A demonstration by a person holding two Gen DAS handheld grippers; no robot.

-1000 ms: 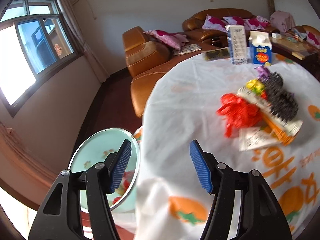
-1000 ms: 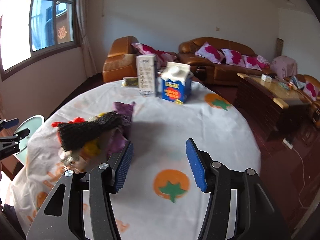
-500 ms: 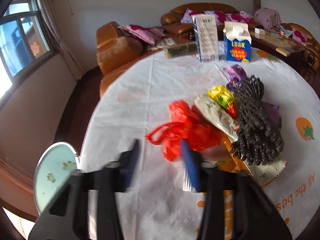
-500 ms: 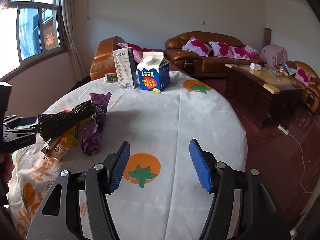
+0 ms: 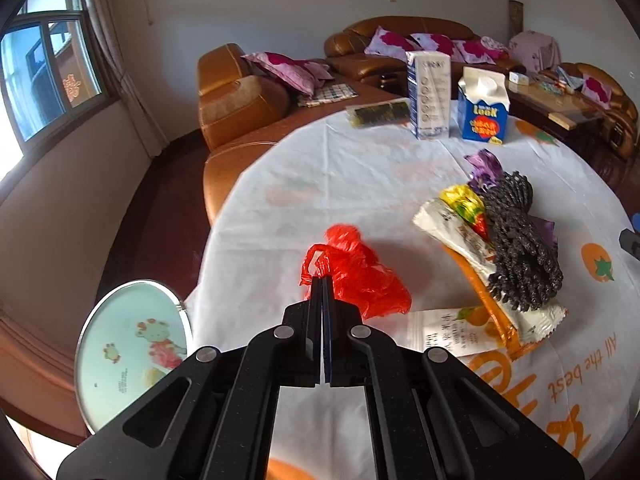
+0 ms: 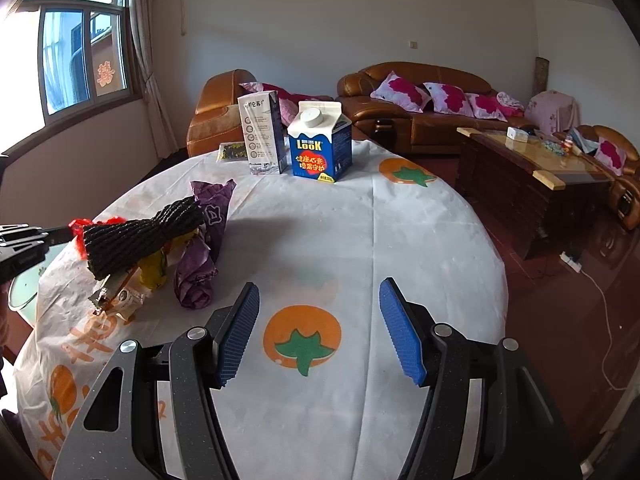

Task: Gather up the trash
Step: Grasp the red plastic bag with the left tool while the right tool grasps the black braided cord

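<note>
At the left of the left wrist view, a round pale-green lidded bin with a cartoon print (image 5: 132,350) stands on the floor beside the round table covered with a white cloth printed with orange fruit (image 5: 340,184). The left gripper (image 5: 322,280) is seen fully closed, its two pads pressed together. The knotted handle loop of the crumpled red plastic bag (image 5: 360,276) is pinched at the fingertips. The body of the bag lies on the cloth just beyond and to the right of the tips; its long axis runs from the upper left to the lower right, with the knotted loop at the end nearest the tips.

To the right of the bag, a heap of trash is found: a white and orange snack wrapper (image 5: 460,232), a yellow foil wrapper (image 5: 464,200), a black foam mesh sleeve (image 5: 520,244) and a purple crumpled wrapper (image 5: 484,168). The heap is elongated away from the camera. At the far edge of the table, a tall white carton (image 5: 428,94) and a blue gable-top carton (image 5: 482,106) stand upright.

In the right wrist view, the right gripper (image 6: 318,330) is held open over bare cloth, with nothing between its blue pads. The heap lies to its left, well apart from it.
</note>
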